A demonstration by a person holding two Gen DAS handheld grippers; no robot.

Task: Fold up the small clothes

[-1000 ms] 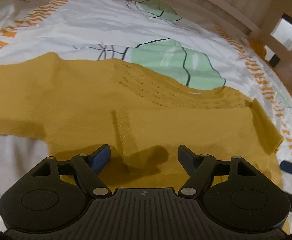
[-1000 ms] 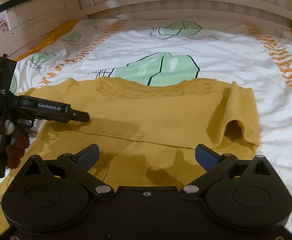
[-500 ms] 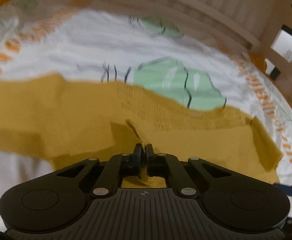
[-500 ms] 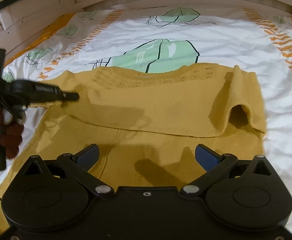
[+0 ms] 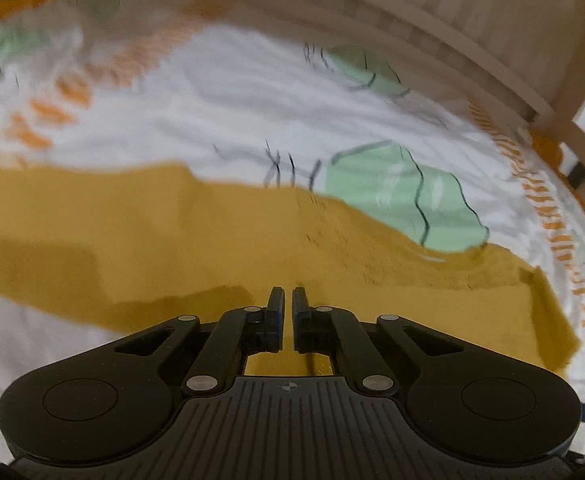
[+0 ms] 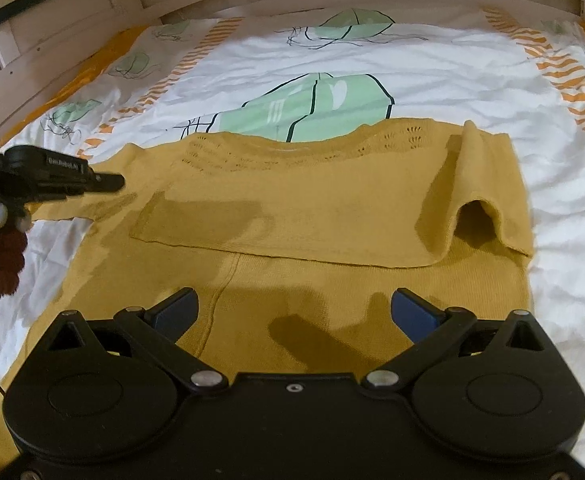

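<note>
The left view shows the left gripper (image 5: 287, 300) closed, pinching the sweater (image 5: 140, 224) just before it. Only the right view shows the right gripper (image 6: 294, 306) wide open and empty, with a folded sleeve (image 6: 480, 184) ahead on its right.

I see a bed covered by a white sheet (image 6: 432, 80) printed with pale green leaf shapes outlined in black (image 6: 316, 108) and bordered on both sides by orange striped bands (image 6: 572, 84). A mustard-yellow underlayer (image 6: 92, 64) shows along the sheet's left edge. Behind it I see a pale slatted wooden bed frame (image 5: 452, 12). A dark gap (image 5: 580, 172) shows beyond the frame's post.
</note>
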